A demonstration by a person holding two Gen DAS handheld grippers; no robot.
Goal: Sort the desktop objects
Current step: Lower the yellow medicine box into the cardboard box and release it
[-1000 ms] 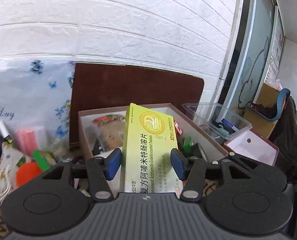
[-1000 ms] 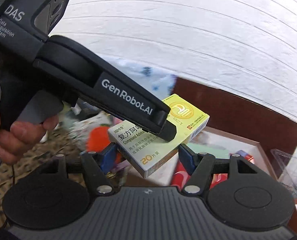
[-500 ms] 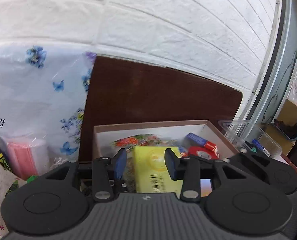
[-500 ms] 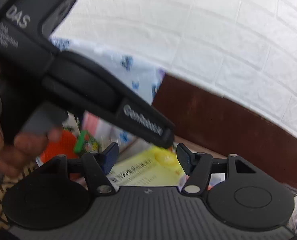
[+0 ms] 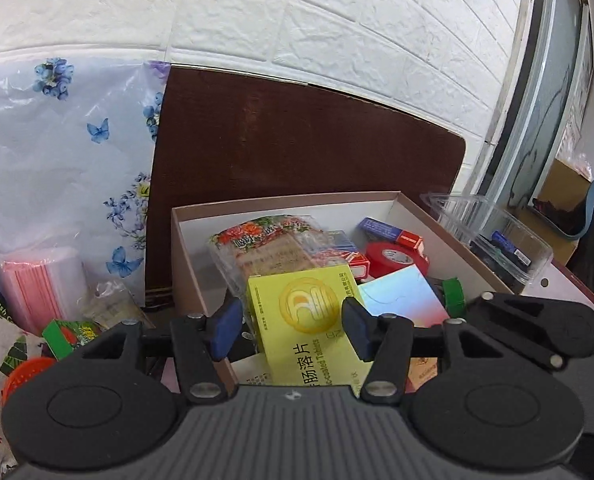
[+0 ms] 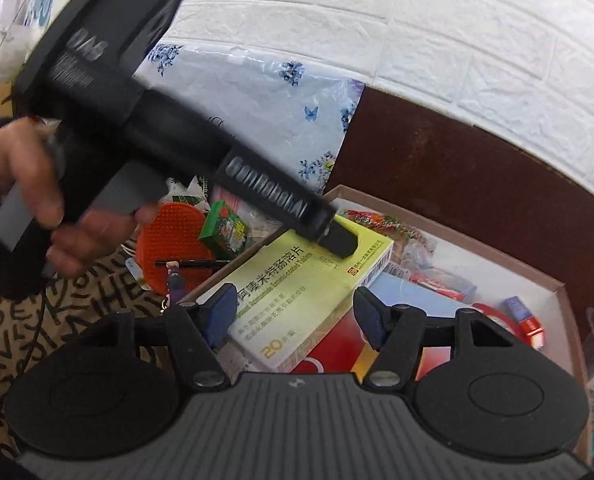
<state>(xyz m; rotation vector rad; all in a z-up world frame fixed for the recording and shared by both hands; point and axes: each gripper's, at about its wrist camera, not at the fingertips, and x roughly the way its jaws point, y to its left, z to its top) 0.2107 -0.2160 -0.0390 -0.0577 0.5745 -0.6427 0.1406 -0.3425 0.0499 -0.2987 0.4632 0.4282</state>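
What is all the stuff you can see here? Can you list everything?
medicine box: one, yellow, on the pile in the cardboard box
cardboard box: one, brown, white inside, against the wall
tape roll: one, red, inside the box
clear tray: one, see-through, right of the box
plastic bag: one, white with blue flowers, left of the box
scrubber: one, orange, left of the box
left gripper: one, black, open over the medicine box
right gripper: one, black, open
hand: one, holding the left gripper

One yellow medicine box (image 5: 309, 320); tape rolls (image 5: 397, 258), maybe two.
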